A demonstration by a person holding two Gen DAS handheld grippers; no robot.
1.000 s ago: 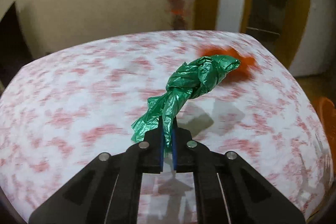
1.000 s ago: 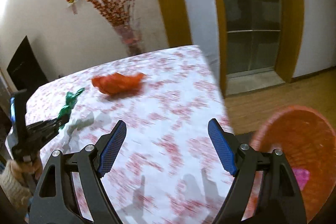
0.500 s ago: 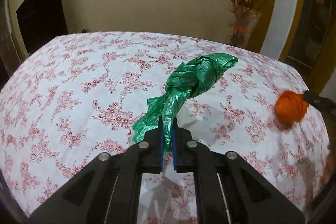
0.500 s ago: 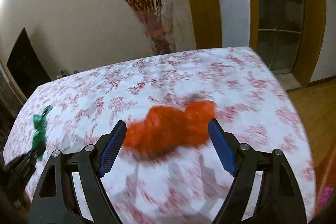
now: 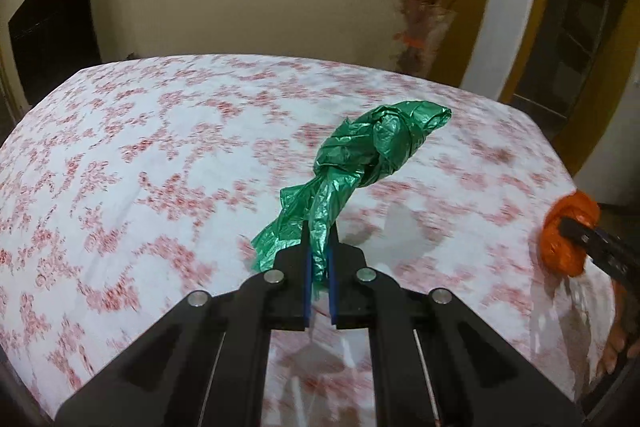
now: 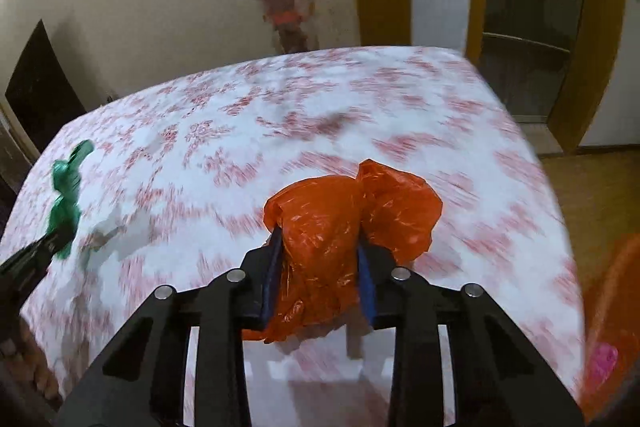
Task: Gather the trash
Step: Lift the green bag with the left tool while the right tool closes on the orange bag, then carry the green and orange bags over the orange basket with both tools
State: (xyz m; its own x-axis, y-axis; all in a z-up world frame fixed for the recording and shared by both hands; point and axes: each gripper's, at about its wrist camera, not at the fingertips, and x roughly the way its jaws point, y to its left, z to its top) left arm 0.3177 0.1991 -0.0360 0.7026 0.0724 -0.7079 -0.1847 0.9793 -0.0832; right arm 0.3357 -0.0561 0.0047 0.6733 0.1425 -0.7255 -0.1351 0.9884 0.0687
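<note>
- The left gripper (image 5: 319, 267) is clenched on the tail of a crumpled green plastic bag (image 5: 368, 155), which sticks up and forward above the counter (image 5: 140, 163) with its red-flowered cloth.
- The right gripper (image 6: 320, 267) grasps a bunched orange plastic bag (image 6: 344, 223) between its blue pads, just over the counter near its right edge.
- An orange basket (image 6: 612, 311) sits low off the counter's right side, something pink (image 6: 600, 367) inside.
- A vase of red branches (image 6: 288, 23) stands behind.
</note>
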